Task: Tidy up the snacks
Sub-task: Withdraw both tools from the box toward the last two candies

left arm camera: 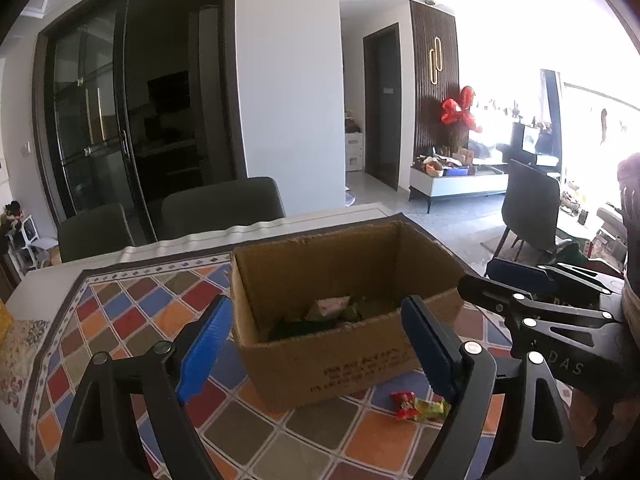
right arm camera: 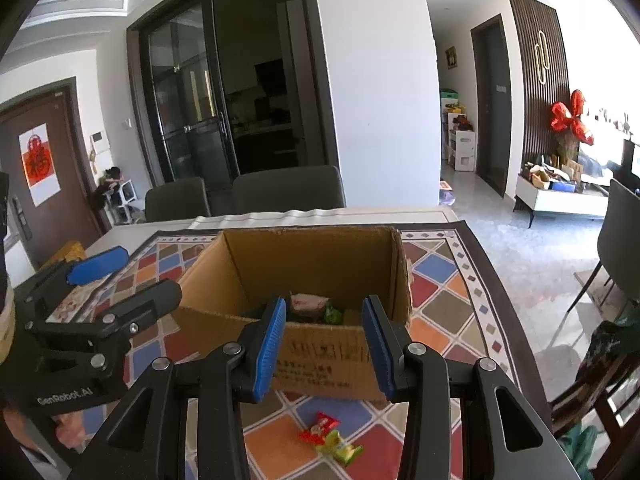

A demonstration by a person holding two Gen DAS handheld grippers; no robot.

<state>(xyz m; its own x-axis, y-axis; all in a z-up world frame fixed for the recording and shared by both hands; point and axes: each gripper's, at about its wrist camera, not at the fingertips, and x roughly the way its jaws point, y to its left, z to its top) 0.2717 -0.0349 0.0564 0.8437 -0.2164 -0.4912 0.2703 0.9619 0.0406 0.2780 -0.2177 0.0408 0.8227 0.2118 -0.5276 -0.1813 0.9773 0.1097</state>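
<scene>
The right gripper (right arm camera: pixel 324 344) hung above the near wall of the cardboard box (right arm camera: pixel 320 364), its blue pads set moderately apart and holding nothing, while the left gripper (left arm camera: pixel 316 348) stood wide and empty just beside it on the left. Two small snack packets (right arm camera: pixel 330 438), one red and one green-yellow, lay touching each other on the patterned cloth (right arm camera: pixel 440 304) of the surface, just in front of the box; other snacks (right arm camera: pixel 316 308) already sat in the bottom of it. The likeliest slip, I judged, was a pinch that caught both crinkly wrappers at once, or only a loose end, so one dropped short of the box. A low approach could also nudge the light box or snag the cloth. The two grippers were close enough to knock together. Two dark chairs (right arm camera: pixel 288 188) stood behind the far edge, well clear.
</scene>
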